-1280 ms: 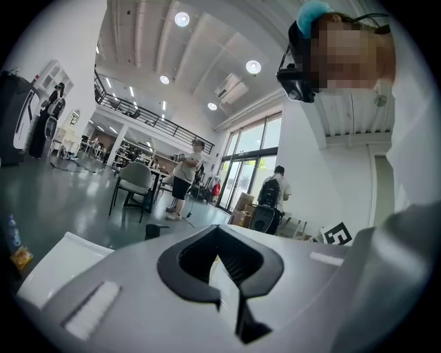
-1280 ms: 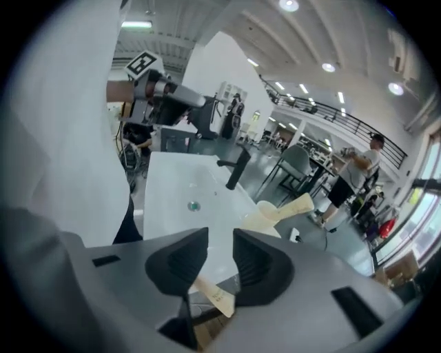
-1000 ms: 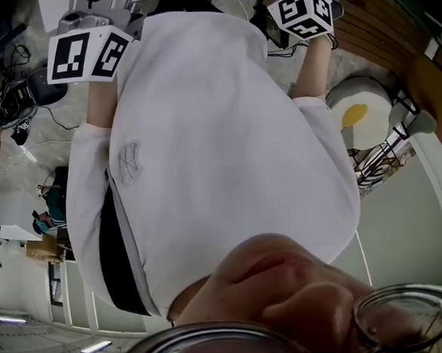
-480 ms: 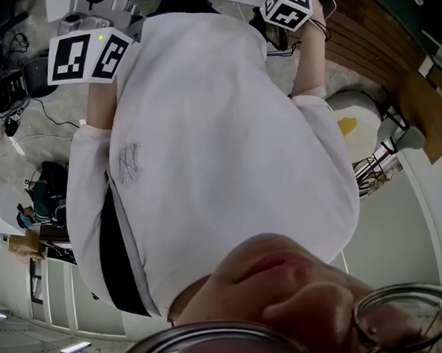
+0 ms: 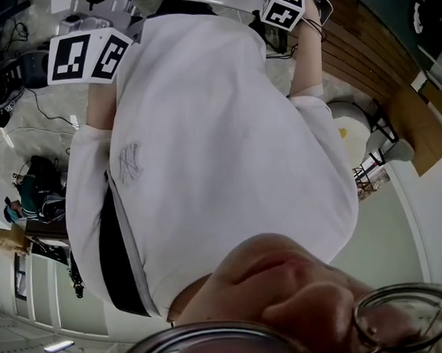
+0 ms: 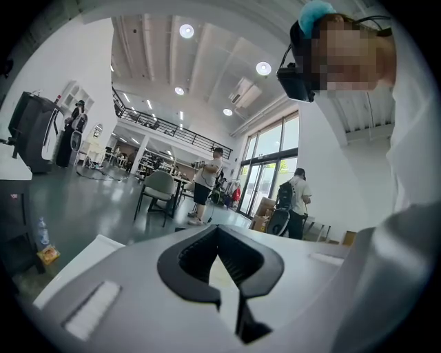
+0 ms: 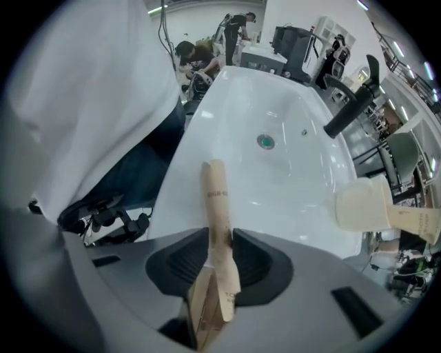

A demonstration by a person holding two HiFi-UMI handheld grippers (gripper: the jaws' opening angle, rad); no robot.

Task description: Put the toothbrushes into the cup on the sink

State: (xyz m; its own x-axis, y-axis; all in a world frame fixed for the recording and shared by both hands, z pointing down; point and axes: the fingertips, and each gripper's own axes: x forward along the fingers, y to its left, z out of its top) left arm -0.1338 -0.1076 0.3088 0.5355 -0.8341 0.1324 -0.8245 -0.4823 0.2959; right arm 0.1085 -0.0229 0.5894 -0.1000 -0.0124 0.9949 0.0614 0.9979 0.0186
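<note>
My right gripper [image 7: 219,238] points down over the white sink [image 7: 227,110] and is shut on a toothbrush in a brown paper wrapper [image 7: 215,200], which sticks out past the jaws above the basin's near rim. A pale beige cup [image 7: 364,204] stands at the right on the sink's edge, with another printed paper wrapper [image 7: 419,224] beside it. My left gripper [image 6: 218,231] is held level and faces the open hall; its black jaws meet at the tips with nothing between them. In the head view only the marker cubes show, the left cube [image 5: 88,57] and the right cube [image 5: 286,5].
A drain [image 7: 266,141] lies mid-basin and a black faucet [image 7: 353,103] rises at the far right. The wearer's white shirt [image 5: 204,150] fills the head view. Two people [image 6: 207,183] and a chair [image 6: 160,189] stand far off in the hall.
The right marker cube has shifted up and left toward the top edge of the head view. The floor and round table behind have slid. The left cube has held its place.
</note>
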